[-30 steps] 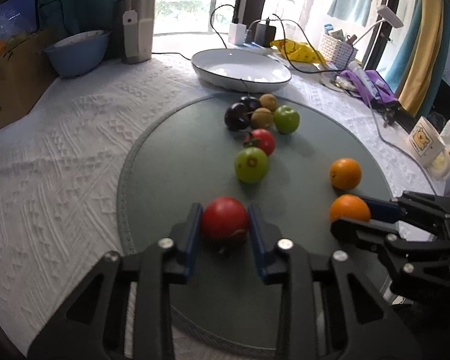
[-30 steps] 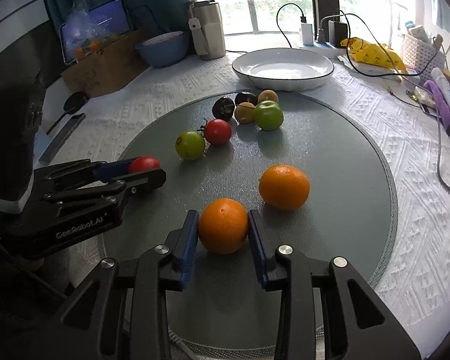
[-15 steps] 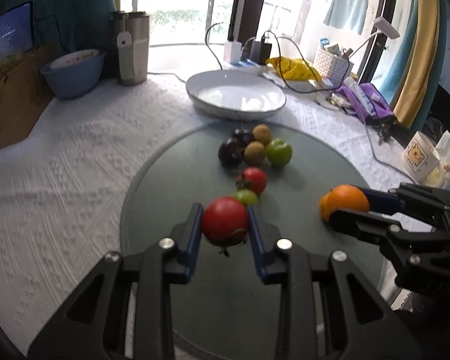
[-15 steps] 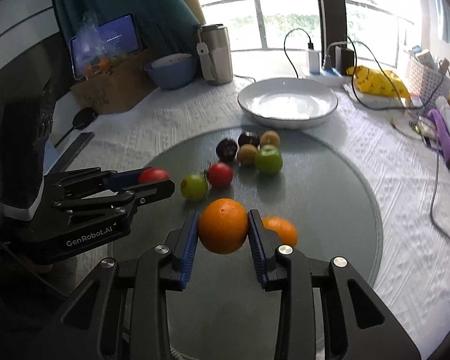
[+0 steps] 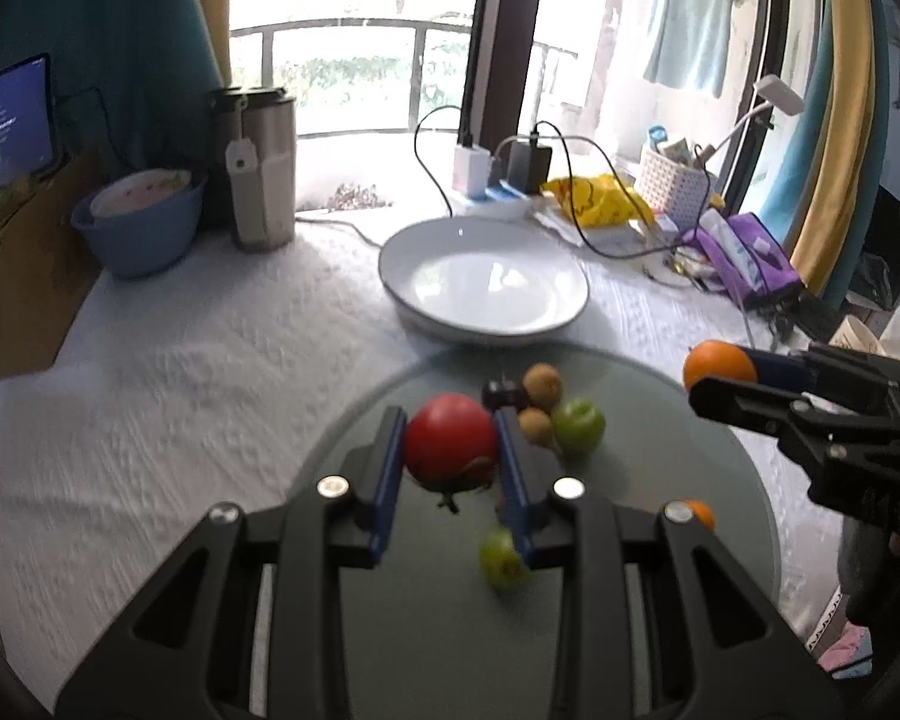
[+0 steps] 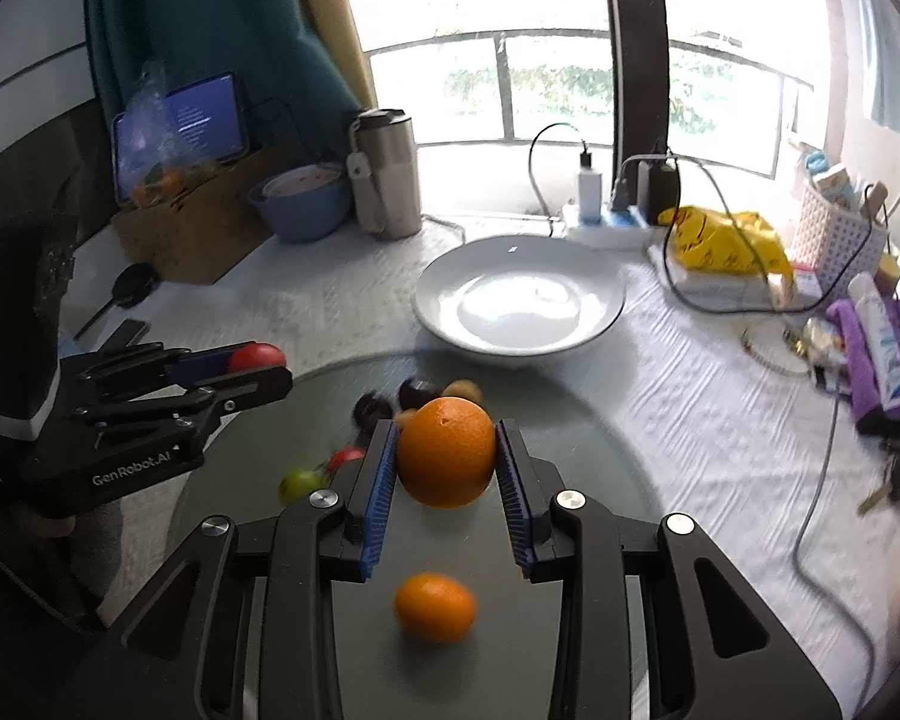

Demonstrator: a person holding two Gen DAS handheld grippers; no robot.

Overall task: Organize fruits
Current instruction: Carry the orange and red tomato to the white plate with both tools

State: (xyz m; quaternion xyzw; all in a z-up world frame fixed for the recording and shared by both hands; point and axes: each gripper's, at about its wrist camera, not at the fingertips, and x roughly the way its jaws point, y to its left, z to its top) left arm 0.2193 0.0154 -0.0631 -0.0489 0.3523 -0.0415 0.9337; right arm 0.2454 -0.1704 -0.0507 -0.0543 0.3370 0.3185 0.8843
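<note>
My left gripper (image 5: 450, 450) is shut on a red tomato (image 5: 450, 444) and holds it in the air above the grey round mat (image 5: 660, 420). My right gripper (image 6: 447, 456) is shut on an orange (image 6: 446, 450), also lifted above the mat. A second orange (image 6: 435, 606) lies on the mat below it. A green apple (image 5: 577, 423), two kiwis (image 5: 542, 381), a dark plum (image 5: 501, 394) and a green tomato (image 5: 501, 558) lie on the mat. An empty white plate (image 5: 483, 282) stands beyond the mat.
A blue bowl (image 5: 141, 228) and a steel tumbler (image 5: 261, 165) stand at the back left. A power strip with cables (image 5: 498, 180), a yellow bag (image 5: 594, 198), a white basket (image 5: 675, 183) and purple pouches (image 5: 750, 258) crowd the back right. A cardboard box (image 6: 192, 222) stands at the left.
Both grippers have lifted their fruit off the mat and moved up and forward toward the white plate. The second orange stays on the mat.
</note>
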